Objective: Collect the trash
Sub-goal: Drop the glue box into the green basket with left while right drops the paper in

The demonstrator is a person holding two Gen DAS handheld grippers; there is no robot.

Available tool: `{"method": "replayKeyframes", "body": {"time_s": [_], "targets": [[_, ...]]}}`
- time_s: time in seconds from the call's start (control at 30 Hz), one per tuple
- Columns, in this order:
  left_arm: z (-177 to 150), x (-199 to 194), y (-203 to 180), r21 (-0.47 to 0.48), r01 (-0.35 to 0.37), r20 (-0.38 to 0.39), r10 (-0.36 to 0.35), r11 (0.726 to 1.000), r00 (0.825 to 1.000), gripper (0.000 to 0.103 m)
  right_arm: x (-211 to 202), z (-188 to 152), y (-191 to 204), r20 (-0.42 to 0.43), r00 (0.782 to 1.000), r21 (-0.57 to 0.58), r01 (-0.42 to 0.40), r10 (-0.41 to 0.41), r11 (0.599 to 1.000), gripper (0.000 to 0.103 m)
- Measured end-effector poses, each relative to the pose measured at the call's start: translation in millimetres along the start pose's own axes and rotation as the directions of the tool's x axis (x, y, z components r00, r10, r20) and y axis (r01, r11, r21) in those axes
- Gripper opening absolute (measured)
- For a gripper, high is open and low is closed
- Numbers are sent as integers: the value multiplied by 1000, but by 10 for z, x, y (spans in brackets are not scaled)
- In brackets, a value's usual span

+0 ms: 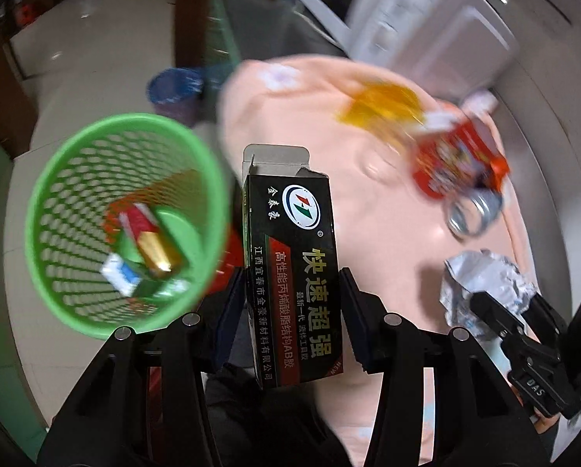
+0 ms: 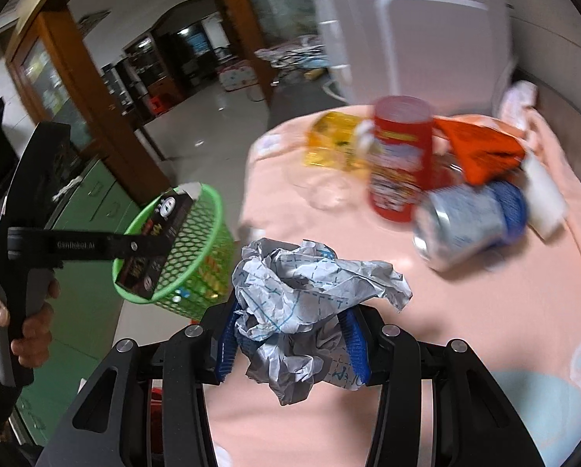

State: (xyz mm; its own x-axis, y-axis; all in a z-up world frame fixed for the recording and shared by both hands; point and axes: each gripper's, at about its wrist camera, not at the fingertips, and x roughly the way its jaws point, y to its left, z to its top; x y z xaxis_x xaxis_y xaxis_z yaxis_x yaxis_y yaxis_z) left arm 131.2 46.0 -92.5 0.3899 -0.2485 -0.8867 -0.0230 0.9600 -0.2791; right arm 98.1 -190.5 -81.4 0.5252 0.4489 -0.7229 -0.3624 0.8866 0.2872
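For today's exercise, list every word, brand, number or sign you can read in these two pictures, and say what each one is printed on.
"快速超强": black glue box, held in the left gripper.
"高性能丙烯酸脂结构AB胶": same box, red stripe.
"NEW": same box, lower corner.
"DAS": right gripper, on its body.
Red canister, can, crumpled paper: print too blurred to read.

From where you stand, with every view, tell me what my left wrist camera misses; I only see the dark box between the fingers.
Observer: The right gripper is shut on the crumpled paper.
Operator: Report what is left on the table.
Observer: A red cup stands upright; your blurred view hides that.
Operator: Check the can.
Observer: The silver can lies on its side beside the cup.
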Motion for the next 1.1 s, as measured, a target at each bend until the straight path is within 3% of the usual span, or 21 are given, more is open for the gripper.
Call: {"method": "replayKeyframes", "body": {"time_s": [0.27, 0.43, 0.57, 0.63, 1.1], "targets": [[136, -27, 978, -135, -142, 30, 147, 981, 989, 48, 391, 277, 537, -28, 996, -72, -84, 83, 994, 45], [153, 14, 1408, -206, -191, 15, 198, 960, 980, 50, 664, 446, 868, -46, 990, -104, -136, 132, 985, 45], [157, 3, 1625, -246, -191, 17, 201, 950, 980, 50, 891, 579, 1102, -59, 984, -116, -173, 167, 978, 45], [146, -5, 1723, -273, -176, 19, 188, 946, 982, 55, 971, 640, 1177, -63, 981, -117, -190, 184, 975, 45], [40, -189, 2040, -359, -176, 56, 209, 916, 976, 66, 1607, 858, 1613, -119, 955, -49, -279, 272, 959, 47]]}}
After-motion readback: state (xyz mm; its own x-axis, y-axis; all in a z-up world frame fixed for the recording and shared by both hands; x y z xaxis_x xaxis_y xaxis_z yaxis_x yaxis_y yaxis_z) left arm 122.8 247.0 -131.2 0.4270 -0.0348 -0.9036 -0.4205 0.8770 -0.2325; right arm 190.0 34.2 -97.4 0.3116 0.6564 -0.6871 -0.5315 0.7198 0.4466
